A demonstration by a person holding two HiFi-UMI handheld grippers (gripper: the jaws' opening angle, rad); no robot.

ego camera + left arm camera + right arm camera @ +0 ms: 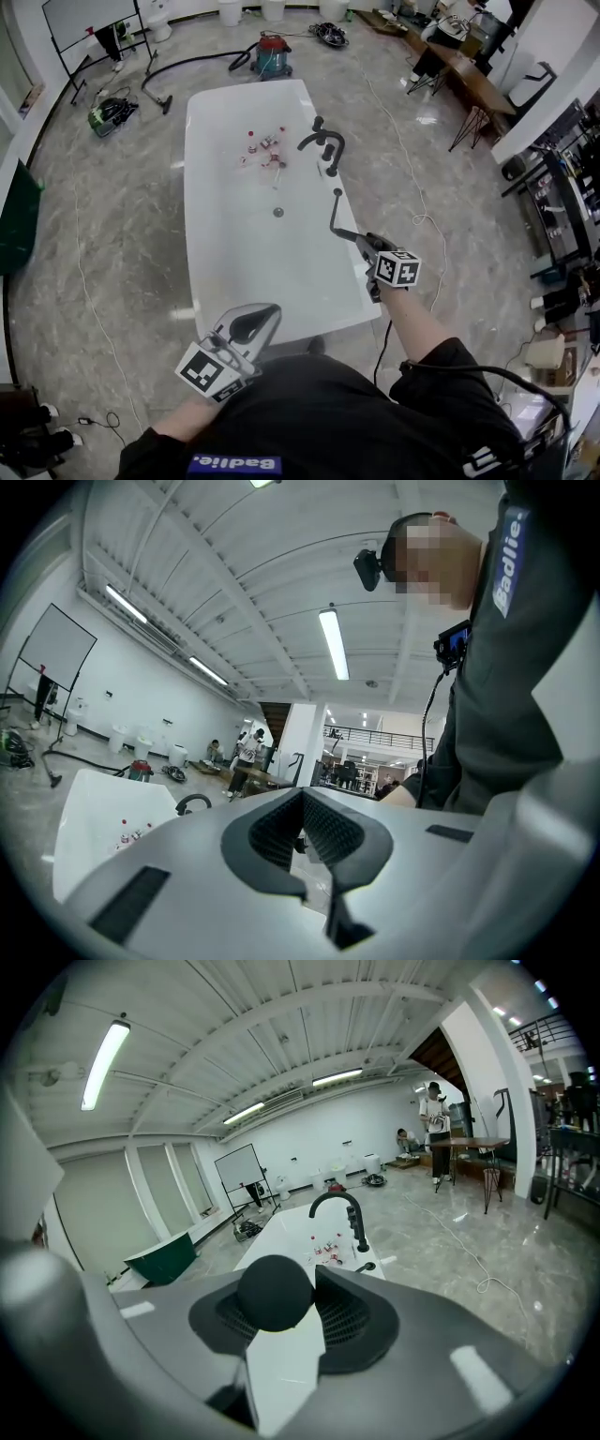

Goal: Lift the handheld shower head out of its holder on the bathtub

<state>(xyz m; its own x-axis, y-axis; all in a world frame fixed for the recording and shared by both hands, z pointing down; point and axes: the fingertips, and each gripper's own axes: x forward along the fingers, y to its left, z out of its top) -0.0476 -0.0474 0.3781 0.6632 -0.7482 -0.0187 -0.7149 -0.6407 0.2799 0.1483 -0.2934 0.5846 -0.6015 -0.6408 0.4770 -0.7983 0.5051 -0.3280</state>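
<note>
Gripping the shower head (343, 214) in my right gripper (364, 240): jaws part-way closed, pads pressed on the slim black wand near its lower end. In the right gripper view its round black tip sits end-on between the pads. The wand angles up and away from me over the right rim of the bathtub (211, 234), its far end just short of the faucet (323, 142) and apart from it. A small black fitting (367, 1266) on the rim by the faucet base stands clear of the wand's tip.

Faucet: black, curved spout, upright on the right rim. Inside the white tub, a loose cluster of small bottles (264, 150) near the far end; drain (278, 213) nearer the middle.

Left gripper (272, 311): low, at the tub's near end, jaw tips together, nothing between them. Left gripper view shows only the room beyond.

Floor: grey marble. Red vacuum cleaner (272, 54) past the tub's far end, hose trailing left. White cable (412, 169) snaking along the floor right of the tub.
</note>
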